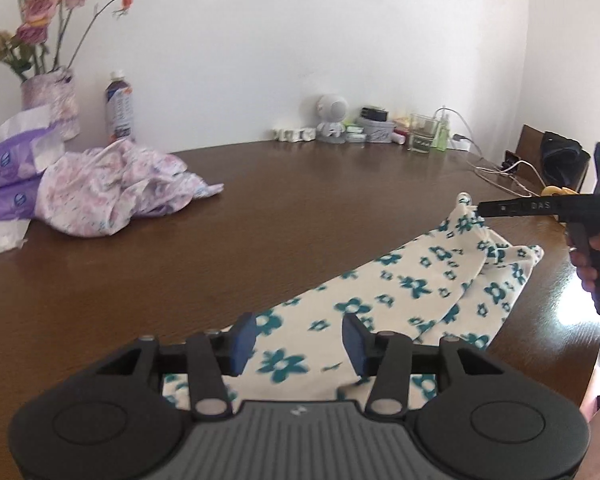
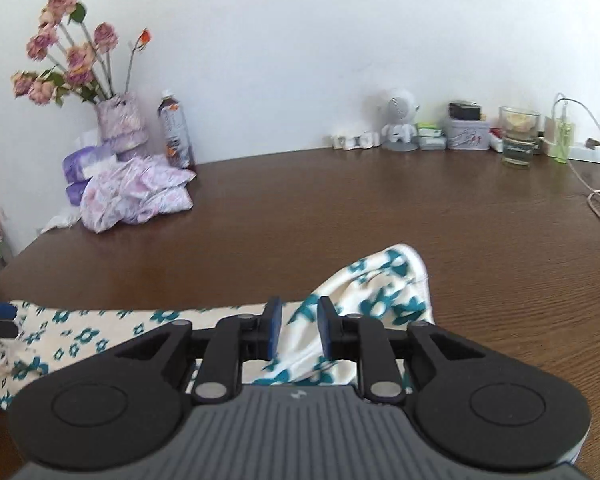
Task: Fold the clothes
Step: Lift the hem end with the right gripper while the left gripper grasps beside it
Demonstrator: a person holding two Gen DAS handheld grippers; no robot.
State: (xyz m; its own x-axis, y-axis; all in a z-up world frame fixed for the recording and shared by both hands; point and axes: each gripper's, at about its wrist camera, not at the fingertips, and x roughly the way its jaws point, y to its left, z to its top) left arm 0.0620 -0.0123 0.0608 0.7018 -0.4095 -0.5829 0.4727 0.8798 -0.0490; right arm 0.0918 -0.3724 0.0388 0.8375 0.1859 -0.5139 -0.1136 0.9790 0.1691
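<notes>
Cream cloth with teal flowers point(image 1: 412, 280), one gripper at each end of it

Left gripper point(image 1: 298, 338) hovers with fingers apart over the cloth's near end; the cloth runs lengthwise across the brown table point(image 1: 300, 200) to the right gripper point(image 2: 296, 326), which looks partly closed on the raised far corner. Beyond the cloth lies a crumpled pink garment point(image 1: 112, 188).

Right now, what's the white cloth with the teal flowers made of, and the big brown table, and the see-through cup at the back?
White garment with teal flowers: soft, thin fabric, perhaps cotton; it drapes and creases. Dark brown table: wood or wood-look veneer, smooth with a slight sheen; grain lines and window glare show. Clear tumbler: probably glass; you can see through it, though clear plastic is possible.
</notes>
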